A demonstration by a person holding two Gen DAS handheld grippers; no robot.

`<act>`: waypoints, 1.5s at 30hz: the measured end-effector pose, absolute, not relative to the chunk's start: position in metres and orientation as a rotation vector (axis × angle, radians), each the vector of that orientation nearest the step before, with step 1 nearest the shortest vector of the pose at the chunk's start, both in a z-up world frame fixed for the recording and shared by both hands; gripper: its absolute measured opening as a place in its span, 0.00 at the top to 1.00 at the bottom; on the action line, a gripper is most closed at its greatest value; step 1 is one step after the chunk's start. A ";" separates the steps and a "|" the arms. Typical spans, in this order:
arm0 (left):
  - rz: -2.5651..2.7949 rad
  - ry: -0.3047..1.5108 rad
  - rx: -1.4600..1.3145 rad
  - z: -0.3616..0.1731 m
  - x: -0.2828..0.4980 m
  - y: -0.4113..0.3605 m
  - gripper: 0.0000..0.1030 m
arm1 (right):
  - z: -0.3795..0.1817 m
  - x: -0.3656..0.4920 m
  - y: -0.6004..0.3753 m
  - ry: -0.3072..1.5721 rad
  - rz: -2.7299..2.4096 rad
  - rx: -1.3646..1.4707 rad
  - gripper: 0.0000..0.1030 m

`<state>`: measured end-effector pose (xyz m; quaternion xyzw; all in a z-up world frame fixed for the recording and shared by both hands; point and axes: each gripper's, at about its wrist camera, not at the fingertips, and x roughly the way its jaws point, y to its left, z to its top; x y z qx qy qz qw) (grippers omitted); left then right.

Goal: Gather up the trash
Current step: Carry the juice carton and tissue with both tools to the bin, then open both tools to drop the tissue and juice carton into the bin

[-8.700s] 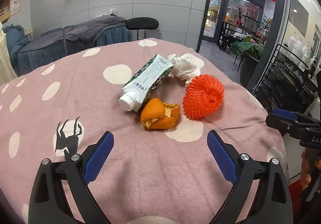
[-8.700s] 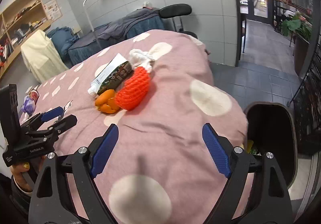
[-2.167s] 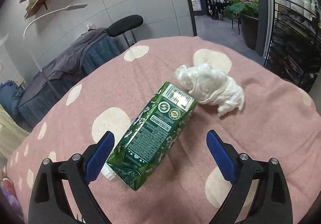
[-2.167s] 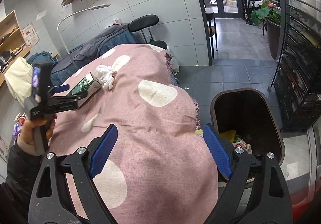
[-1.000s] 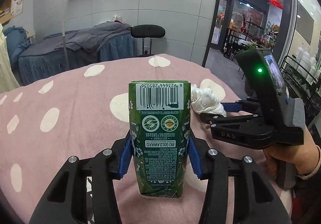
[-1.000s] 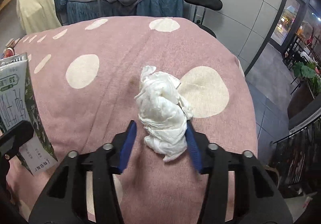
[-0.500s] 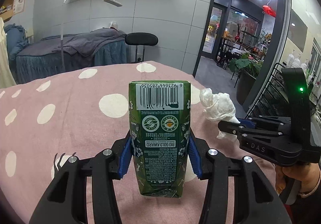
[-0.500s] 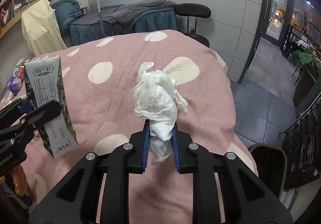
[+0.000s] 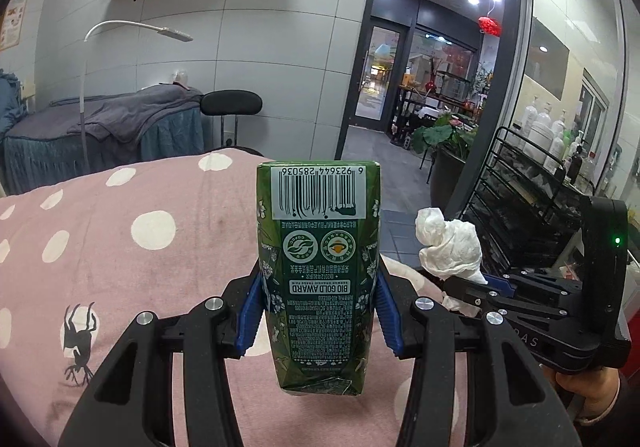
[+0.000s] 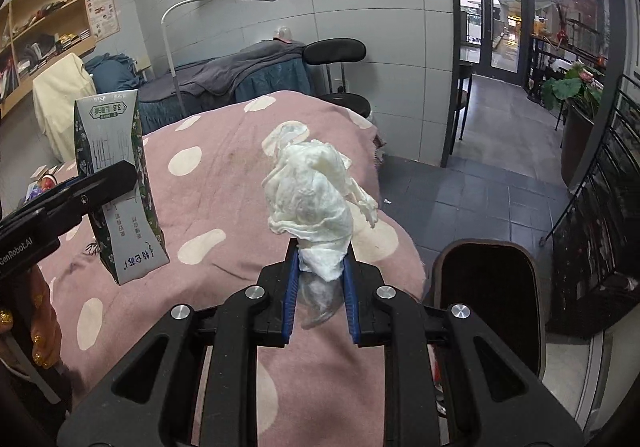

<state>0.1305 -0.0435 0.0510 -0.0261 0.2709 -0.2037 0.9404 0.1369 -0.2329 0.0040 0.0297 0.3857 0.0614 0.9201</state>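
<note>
My left gripper (image 9: 318,309) clamps the green printed drink carton (image 9: 318,267) upright; my right gripper (image 10: 320,283) pinches the crumpled white tissue wad (image 10: 316,193). Both hang above the pink dotted bedcover (image 10: 224,215), ready for the dark bin (image 10: 486,287) beside it.

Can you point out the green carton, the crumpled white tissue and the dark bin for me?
green carton (image 9: 318,267), left wrist view, on its printed face.
crumpled white tissue (image 10: 312,191), right wrist view, on its bunched middle.
dark bin (image 10: 486,287), right wrist view, on its inner wall.
</note>
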 end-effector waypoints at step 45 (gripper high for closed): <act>-0.647 0.602 0.013 0.051 0.120 -0.165 0.53 | -0.165 0.121 -0.410 0.996 -0.313 0.377 0.26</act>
